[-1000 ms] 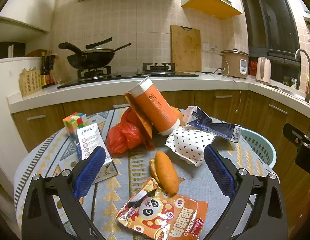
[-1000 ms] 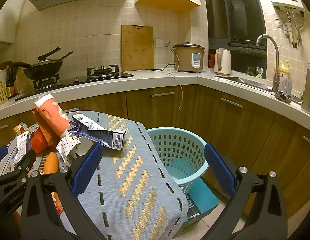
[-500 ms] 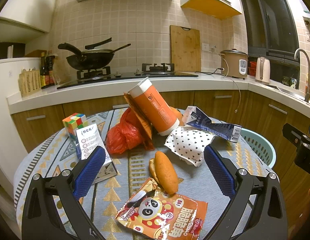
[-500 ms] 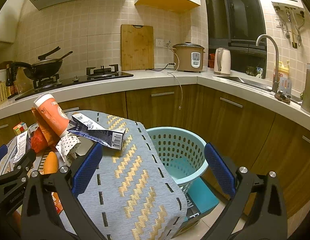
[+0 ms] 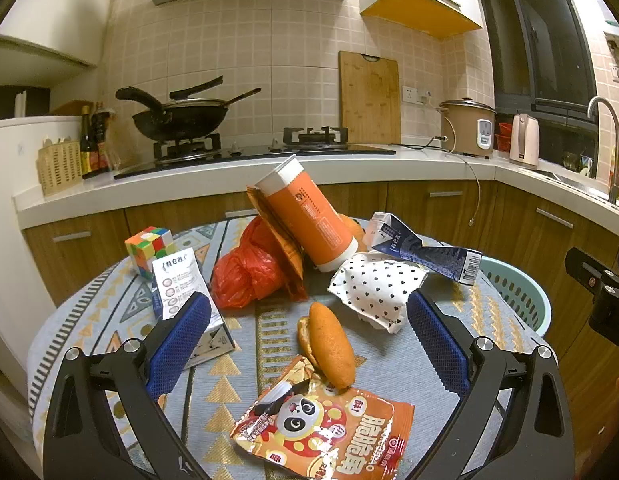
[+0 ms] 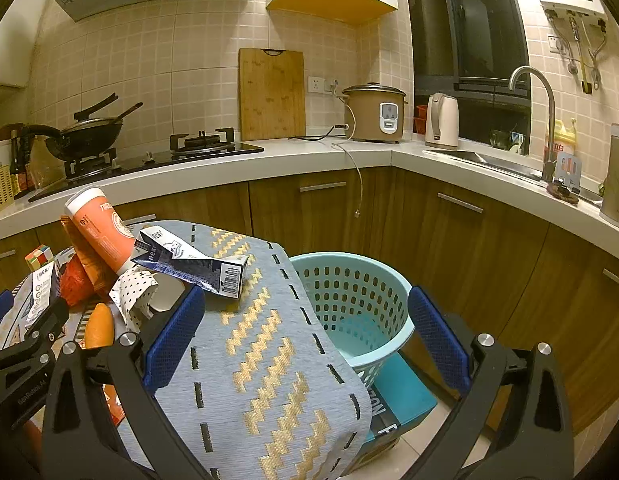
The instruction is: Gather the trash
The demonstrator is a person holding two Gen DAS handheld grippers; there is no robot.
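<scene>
Hovering over the table (image 5: 245,344), your left gripper (image 5: 307,338) has its jaws spread wide with nothing between them; the blue pads (image 5: 177,344) frame the bread roll (image 5: 329,344), no contact. The snack bag (image 5: 325,432) with the panda print lies flat just below the roll, its torn top edge touching the roll's near end. The white box (image 5: 181,284) stands tilted right behind your left pad. Behind it sits the puzzle cube (image 5: 149,246). At the middle, the orange tube (image 5: 305,220) leans tilted on a brown paper bag (image 5: 277,240), with the red plastic bag (image 5: 245,276) bunched at its foot. To the right, the dotted wrapper (image 5: 375,290) lies crumpled, and the flattened dark blue carton (image 5: 425,250) rests just past it, near the table's edge.

Your right gripper (image 6: 305,352) is also released, jaws wide apart and empty, held above the cloth's hanging edge. The basket (image 6: 349,296), pale teal with holes, stands off the table on a blue box (image 6: 405,392) on the floor, right beside the draped cloth; nothing visible inside. In that view the carton (image 6: 189,264) lies just beyond your left-hand pad (image 6: 173,344).
</scene>
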